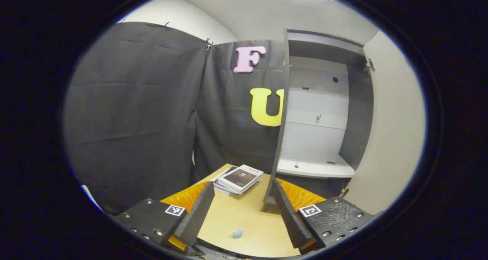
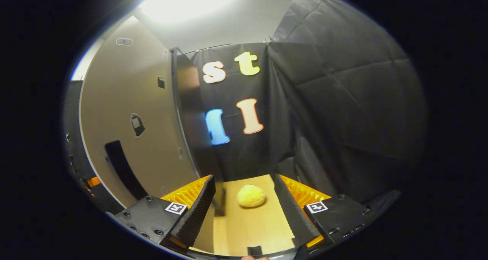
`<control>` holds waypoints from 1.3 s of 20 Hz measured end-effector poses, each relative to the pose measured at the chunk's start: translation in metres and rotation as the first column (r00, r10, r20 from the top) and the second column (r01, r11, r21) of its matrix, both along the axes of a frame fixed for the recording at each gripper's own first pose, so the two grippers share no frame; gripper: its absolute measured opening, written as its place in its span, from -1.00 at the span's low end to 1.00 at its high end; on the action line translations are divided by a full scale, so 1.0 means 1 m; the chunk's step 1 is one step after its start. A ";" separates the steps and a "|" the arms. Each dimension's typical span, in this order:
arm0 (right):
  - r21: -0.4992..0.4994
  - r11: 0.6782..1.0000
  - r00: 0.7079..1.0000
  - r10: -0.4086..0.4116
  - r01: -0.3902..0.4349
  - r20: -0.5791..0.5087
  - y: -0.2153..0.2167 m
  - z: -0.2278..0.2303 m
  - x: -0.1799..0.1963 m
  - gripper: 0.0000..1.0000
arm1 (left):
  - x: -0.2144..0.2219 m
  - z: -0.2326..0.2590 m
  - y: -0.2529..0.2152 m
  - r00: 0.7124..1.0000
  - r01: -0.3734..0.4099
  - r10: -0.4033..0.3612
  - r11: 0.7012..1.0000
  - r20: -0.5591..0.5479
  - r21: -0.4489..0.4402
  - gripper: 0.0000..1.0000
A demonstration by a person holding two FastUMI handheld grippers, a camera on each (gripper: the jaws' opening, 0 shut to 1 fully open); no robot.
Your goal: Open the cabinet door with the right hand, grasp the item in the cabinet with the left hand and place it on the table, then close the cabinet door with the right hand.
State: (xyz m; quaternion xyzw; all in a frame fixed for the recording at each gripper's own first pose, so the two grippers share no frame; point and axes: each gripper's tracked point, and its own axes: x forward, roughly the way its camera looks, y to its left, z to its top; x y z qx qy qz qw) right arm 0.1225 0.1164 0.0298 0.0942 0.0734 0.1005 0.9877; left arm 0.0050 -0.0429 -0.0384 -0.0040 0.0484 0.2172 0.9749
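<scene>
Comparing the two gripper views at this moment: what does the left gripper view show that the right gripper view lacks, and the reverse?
Left gripper view: the cabinet interior with its bare shelf, a stack of books, and the open left gripper. Right gripper view: a yellow ball on the table and the open right gripper. Both: the open cabinet door and wooden table.

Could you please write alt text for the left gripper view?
The left gripper hangs open above a wooden table, facing an open cabinet with bare shelves. Stacked books lie on the table.
</scene>
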 end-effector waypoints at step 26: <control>-0.146 0.982 0.992 0.124 -0.120 0.013 0.161 0.012 -0.040 0.92 | 0.051 0.021 0.071 0.969 0.246 -0.245 0.968 0.026 -0.044 0.79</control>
